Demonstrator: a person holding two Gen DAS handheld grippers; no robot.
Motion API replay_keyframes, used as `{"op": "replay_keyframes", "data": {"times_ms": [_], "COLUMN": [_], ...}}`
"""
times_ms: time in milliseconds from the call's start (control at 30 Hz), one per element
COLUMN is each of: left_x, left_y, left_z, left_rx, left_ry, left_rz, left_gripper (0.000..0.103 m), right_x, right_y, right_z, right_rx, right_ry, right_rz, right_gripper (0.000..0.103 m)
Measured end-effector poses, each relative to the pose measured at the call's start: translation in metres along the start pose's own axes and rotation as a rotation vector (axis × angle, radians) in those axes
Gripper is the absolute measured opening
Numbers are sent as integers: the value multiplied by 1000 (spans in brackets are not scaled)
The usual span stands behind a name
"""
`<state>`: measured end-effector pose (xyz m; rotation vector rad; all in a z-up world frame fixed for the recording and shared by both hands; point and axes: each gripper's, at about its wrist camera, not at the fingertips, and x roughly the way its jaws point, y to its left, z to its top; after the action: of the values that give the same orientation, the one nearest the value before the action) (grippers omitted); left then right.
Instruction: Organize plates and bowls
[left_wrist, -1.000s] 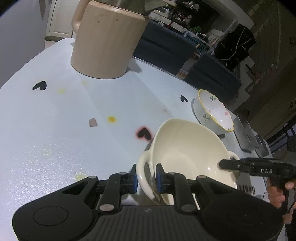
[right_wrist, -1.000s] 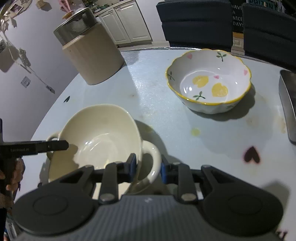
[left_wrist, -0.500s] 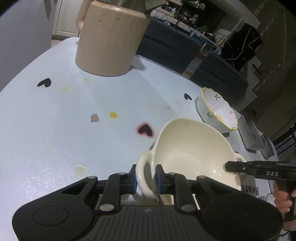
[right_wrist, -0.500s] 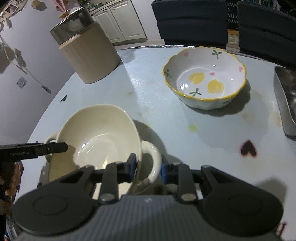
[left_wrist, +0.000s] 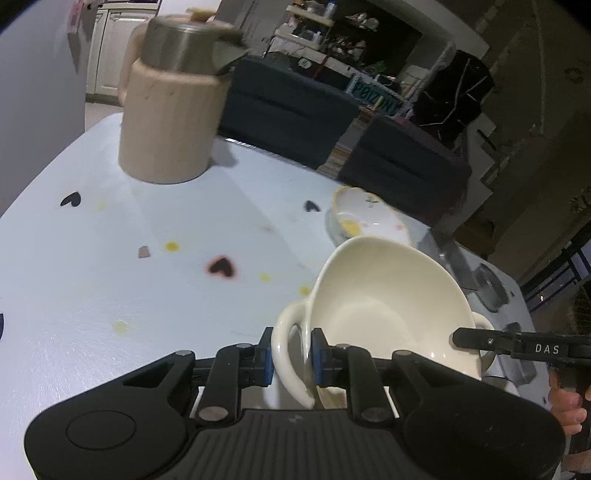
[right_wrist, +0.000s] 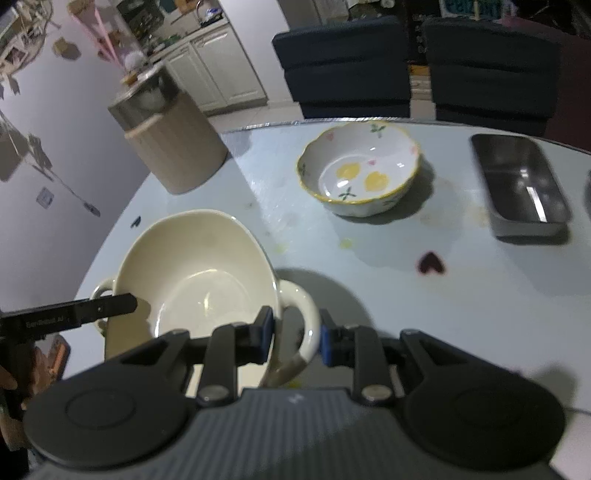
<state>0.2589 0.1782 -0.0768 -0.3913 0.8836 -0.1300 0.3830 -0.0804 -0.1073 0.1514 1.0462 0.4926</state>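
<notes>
The cream bowl (right_wrist: 199, 273) is glazed ceramic, smooth and glossy. The flowered bowl (right_wrist: 360, 168) shines the same way. The rectangular tin (right_wrist: 521, 184) is brushed metal with bright glints. The pale surface (left_wrist: 110, 280) looks smooth with a faint sheen. The jug (left_wrist: 170, 122) has a matt ribbed beige body and a dull steel top.
</notes>
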Motion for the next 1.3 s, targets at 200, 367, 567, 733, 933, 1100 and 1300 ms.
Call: {"op": "replay_keyframes", "data": {"times_ms": [200, 367, 567, 733, 933, 1100, 1300], "left_x": [-26, -41, -52, -50, -36, -16, 19], "left_y": [-39, -74, -118, -148, -182, -198, -208], "left_z": [-8, -16, -29, -40, -60, -76, -90], "left_rx": [24, 60, 121, 164, 204, 209, 186], "left_ry": [-8, -8, -5, 8, 30, 46, 90], "left_rz": [-19, -27, -41, -58, -72, -97, -127], "left_gripper": [21, 21, 21, 21, 22, 22, 23], "right_x": [-54, -90, -128, -155, -172, -177, -175], "right_y": [-8, -22, -43, -64, -90, -111, -132], "right_z": [-22, -42, -72, -96, -122, -143, -158], "right_rx": [32, 82, 149, 204, 264, 300, 322], "right_ry": [-56, -103, -157, -196, -229, -238, -228], "right_rz": [-18, -26, -37, -51, -78, -107, -172], "right_gripper": [29, 29, 29, 29, 30, 30, 30]}}
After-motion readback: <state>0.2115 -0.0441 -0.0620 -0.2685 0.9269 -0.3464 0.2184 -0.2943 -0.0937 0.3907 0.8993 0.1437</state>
